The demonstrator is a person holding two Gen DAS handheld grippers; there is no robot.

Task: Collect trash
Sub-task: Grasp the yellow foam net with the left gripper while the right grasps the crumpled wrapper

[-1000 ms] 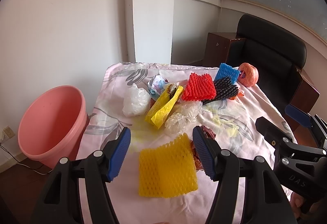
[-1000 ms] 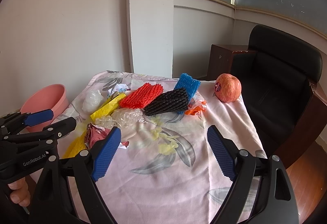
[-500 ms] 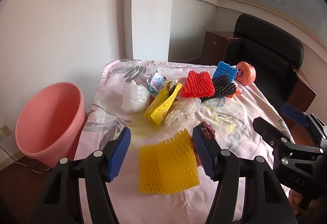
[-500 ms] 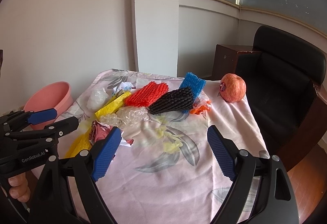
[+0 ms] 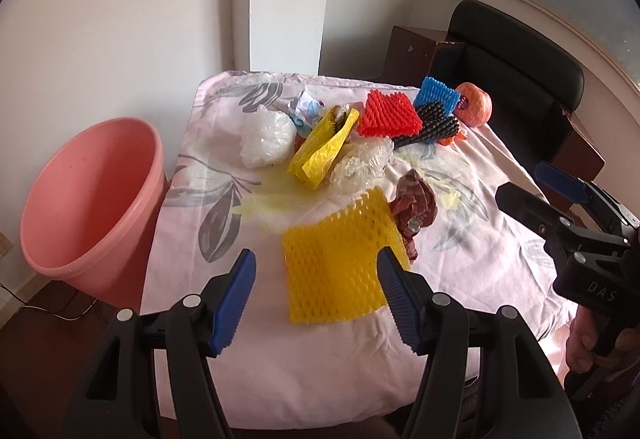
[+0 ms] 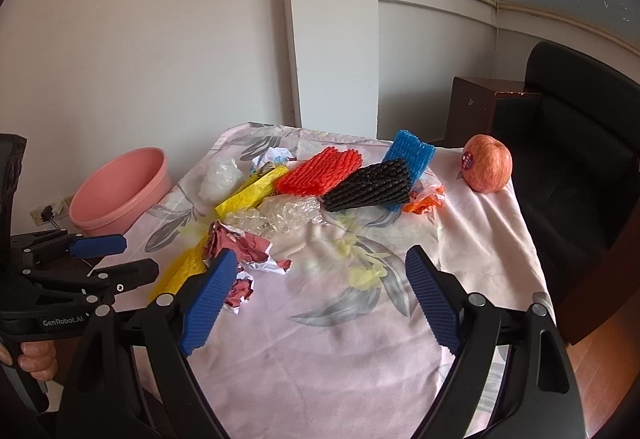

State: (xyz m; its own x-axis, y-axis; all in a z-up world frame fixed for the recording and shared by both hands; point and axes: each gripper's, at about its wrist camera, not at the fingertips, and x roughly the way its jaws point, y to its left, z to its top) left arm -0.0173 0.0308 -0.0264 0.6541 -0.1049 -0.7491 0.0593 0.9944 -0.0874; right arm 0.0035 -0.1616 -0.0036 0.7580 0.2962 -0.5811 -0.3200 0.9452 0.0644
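Both grippers hang above the near edge of a table [image 5: 328, 367] draped in a pale floral cloth, and neither has anything in it. The left gripper [image 5: 314, 289] is spread wide, its blue pads on either side of a yellow foam net [image 5: 336, 271] lying flat on the cloth, not touching it. The right gripper [image 6: 316, 297] is spread wide too, over bare cloth, with a crumpled red wrapper [image 6: 240, 251] just beside its left pad. Further back lie a yellow bag [image 5: 324, 149], clear plastic wrap [image 5: 362, 161], red [image 5: 388, 115], black [image 5: 434, 125] and blue [image 5: 438, 93] nets, and an apple [image 6: 488, 169]. A pink bucket [image 5: 86, 199] stands on the floor left of the table.
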